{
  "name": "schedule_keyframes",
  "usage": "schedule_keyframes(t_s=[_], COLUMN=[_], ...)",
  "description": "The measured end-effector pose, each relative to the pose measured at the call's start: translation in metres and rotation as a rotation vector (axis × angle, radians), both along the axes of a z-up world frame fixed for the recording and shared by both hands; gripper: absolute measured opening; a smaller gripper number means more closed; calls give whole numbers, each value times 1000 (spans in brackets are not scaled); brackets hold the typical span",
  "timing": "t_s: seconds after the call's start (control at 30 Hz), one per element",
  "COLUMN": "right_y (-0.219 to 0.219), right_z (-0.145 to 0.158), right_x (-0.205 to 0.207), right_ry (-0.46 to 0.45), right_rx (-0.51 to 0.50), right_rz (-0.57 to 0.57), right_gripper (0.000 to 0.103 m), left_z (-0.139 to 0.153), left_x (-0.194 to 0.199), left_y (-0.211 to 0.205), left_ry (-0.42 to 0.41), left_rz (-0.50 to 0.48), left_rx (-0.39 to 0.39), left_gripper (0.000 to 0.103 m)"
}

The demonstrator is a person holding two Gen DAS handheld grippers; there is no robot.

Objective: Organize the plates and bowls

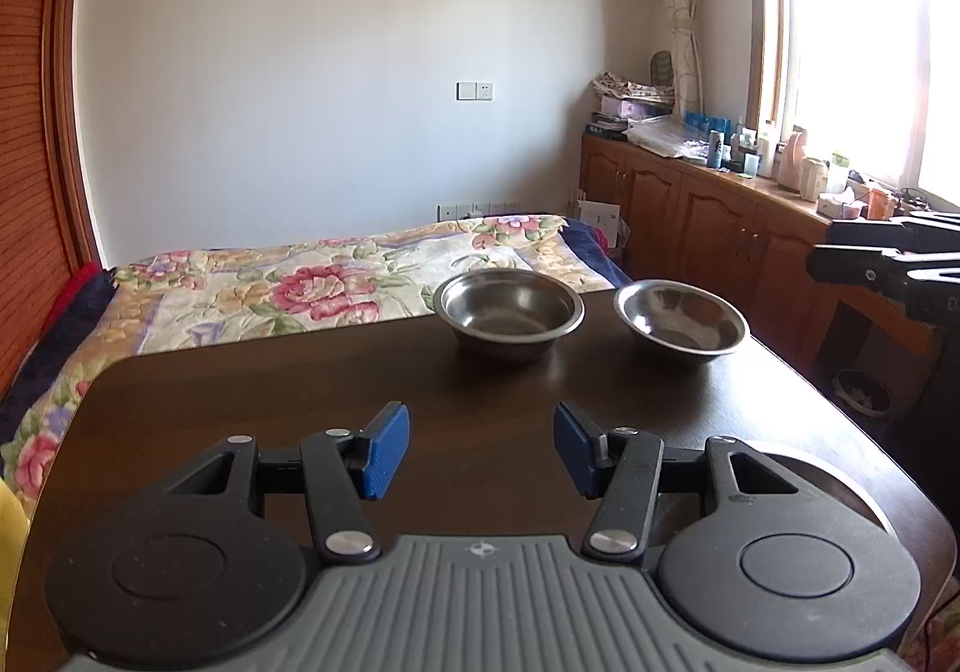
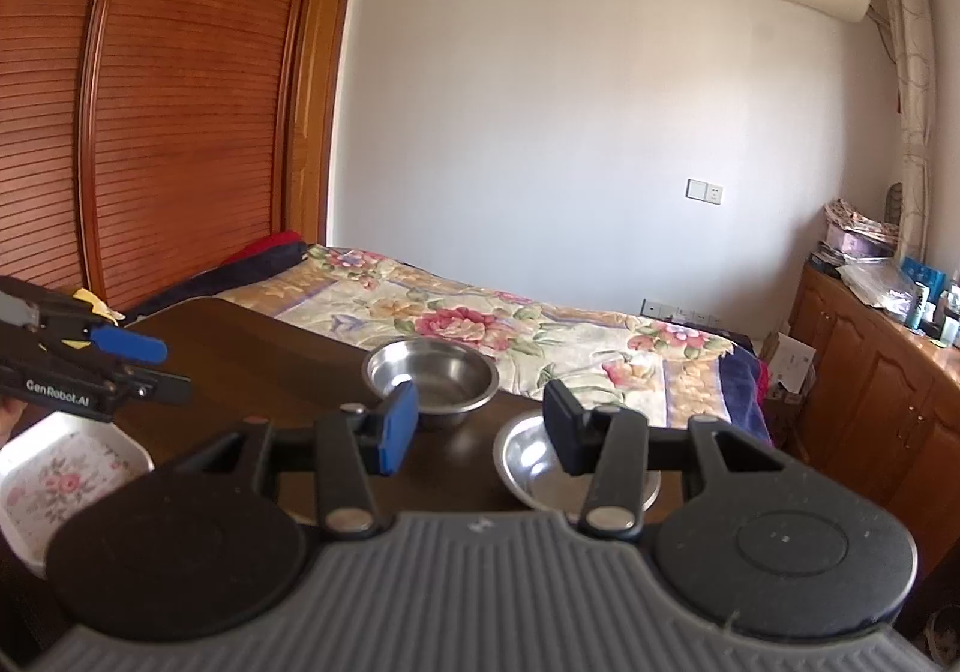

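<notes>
Two steel bowls stand side by side on the dark table (image 1: 300, 402). The deeper bowl (image 1: 508, 310) (image 2: 431, 374) is on the left, the shallower bowl (image 1: 681, 319) (image 2: 531, 465) on the right. My left gripper (image 1: 481, 447) is open over bare table, well short of both bowls. In the right wrist view my right gripper (image 2: 480, 423) is open above the near table, its right finger over the shallow bowl. A white floral square plate (image 2: 60, 483) lies at the table's near left, under the left gripper (image 2: 129, 366), whose blue pads sit apart.
A bed with a floral cover (image 1: 312, 288) lies directly behind the table. Wooden cabinets (image 1: 708, 216) with cluttered tops line the right wall under a bright window. A slatted wooden wardrobe (image 2: 150, 72) stands on the left. Part of the right gripper (image 1: 888, 258) enters at the right edge.
</notes>
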State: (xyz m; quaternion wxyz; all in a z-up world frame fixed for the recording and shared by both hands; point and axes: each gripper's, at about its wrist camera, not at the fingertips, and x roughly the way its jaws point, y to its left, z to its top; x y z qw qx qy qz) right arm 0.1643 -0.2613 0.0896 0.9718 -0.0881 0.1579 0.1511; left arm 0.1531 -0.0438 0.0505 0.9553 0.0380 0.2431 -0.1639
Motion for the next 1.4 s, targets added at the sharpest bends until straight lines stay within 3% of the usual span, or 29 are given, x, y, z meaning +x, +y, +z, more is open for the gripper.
schedule_keyframes(t_s=[0.5,1.0,1.4], right_y=[17,37,47], right_z=[-2,-41,-57], right_x=[70,146,178], right_ry=[85,270,333], right_rx=[5,-7,-22], right_rz=[51,58,14], right_gripper=[48,43,43], left_z=[18,-12,-28], left_x=[72,139,178], left_y=[-10,-21,-24], left_ry=[-5,107,151], left_rz=[-10,3,32], left_rx=[16,-18,-11], left_gripper=[57,57,57])
